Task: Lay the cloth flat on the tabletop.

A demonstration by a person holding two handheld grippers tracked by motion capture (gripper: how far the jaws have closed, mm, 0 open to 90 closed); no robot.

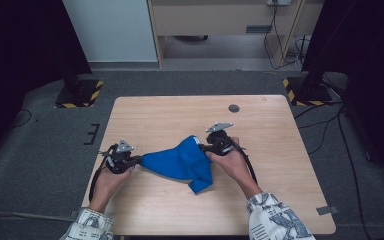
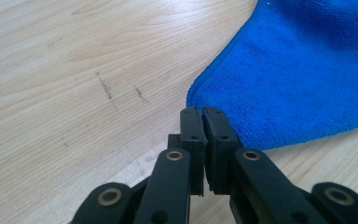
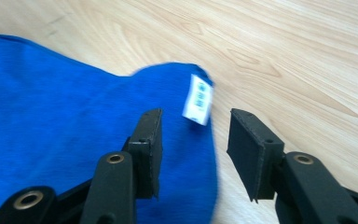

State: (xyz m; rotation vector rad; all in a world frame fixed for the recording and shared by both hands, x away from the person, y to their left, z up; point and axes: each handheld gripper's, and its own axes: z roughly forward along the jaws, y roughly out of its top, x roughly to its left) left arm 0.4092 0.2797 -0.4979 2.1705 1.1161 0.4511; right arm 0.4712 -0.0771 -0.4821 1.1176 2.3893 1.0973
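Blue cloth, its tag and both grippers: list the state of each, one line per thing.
Blue microfibre cloth: bunched and partly folded on the wooden table, not spread flat.
White tag: sticking up at the cloth's edge.
Left gripper: jaws shut, pinching a corner of the cloth.
Right gripper: jaws apart, pads not pressing; the cloth's tagged edge lies between them.
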